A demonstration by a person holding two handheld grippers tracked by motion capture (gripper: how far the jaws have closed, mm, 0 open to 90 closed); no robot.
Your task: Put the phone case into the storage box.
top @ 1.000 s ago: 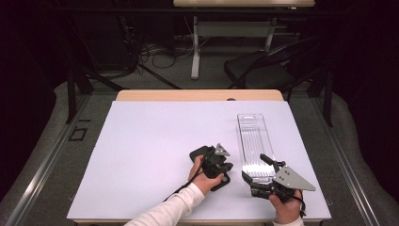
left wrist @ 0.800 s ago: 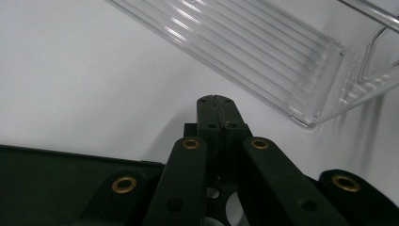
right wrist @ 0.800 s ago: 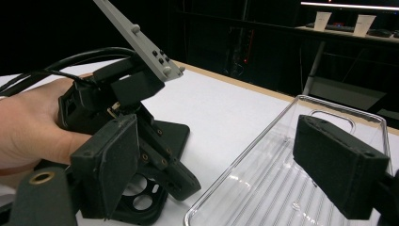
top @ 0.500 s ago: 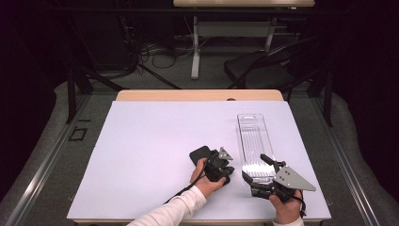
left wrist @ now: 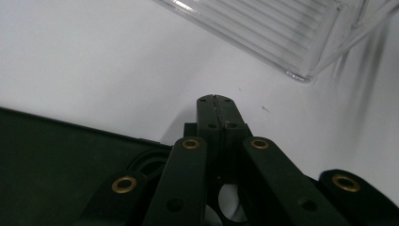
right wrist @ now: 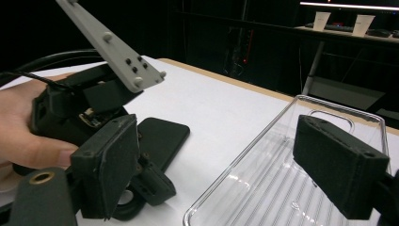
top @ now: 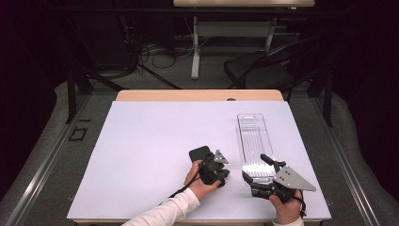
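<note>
On the white desk [top: 141,155], near its front edge, your 2 hand-held grippers sit close together. Your left hand-held gripper [top: 217,165] has its jaws pressed fully together with nothing between them; in the left gripper view the closed tips [left wrist: 216,110] rest just above the sheet, beside a flat black phone [top: 199,153] that lies against it. Your right hand-held gripper [right wrist: 226,165] stands wide, its 2 padded jaws either side of the near end of the clear plastic tray [top: 252,141], not pressing on it. That tray lies lengthwise on the right half of the desk, just right of the phone.
</note>
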